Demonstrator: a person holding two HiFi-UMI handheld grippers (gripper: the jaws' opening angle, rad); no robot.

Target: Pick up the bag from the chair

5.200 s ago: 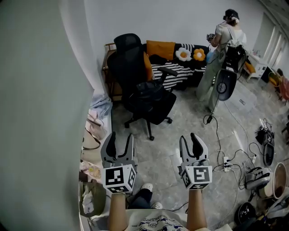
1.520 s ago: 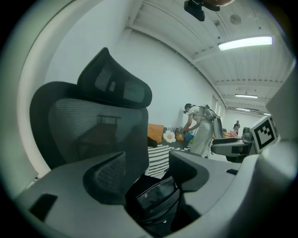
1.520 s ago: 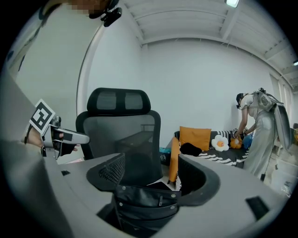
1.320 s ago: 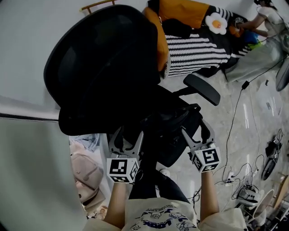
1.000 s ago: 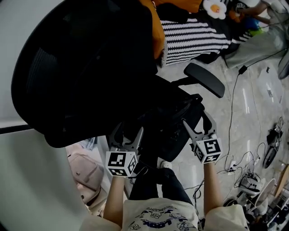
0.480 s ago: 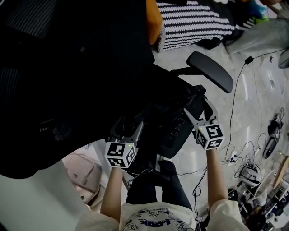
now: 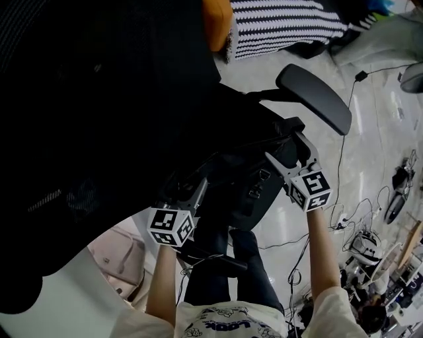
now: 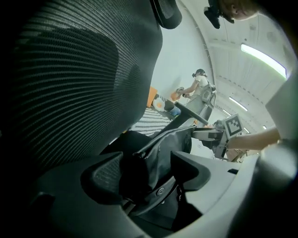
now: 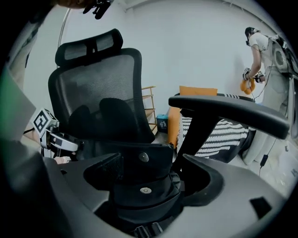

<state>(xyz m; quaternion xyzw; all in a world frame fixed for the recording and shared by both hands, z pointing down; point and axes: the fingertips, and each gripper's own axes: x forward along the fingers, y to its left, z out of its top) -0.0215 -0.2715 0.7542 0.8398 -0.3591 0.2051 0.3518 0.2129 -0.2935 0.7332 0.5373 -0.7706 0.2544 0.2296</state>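
Note:
A black bag [image 7: 243, 168] lies on the seat of a black mesh office chair [image 7: 99, 99]. My left gripper [image 7: 185, 189] is at the bag's near left end. In the left gripper view the bag's folded edge [image 8: 160, 146] stands between the wide-apart jaws of the left gripper [image 8: 146, 174]; no squeeze shows. My right gripper [image 7: 283, 146] is at the bag's right end, under the armrest [image 7: 314, 99]. Its jaws have just been opening. In the right gripper view the bag's snap-buttoned flap [image 9: 139, 160] sits between the spread jaws of the right gripper [image 9: 149, 175].
The chair's tall backrest [image 9: 100, 93] rises close behind the bag. A striped sofa cover [image 7: 284, 23] and an orange cushion [image 7: 215, 20] lie beyond. Cables [image 7: 344, 218] trail over the floor at the right. Another person [image 9: 265, 51] stands by the far wall.
Both grippers have come down toward the chair seat and closed in on the bag's two ends. The chair fills more of the head view.

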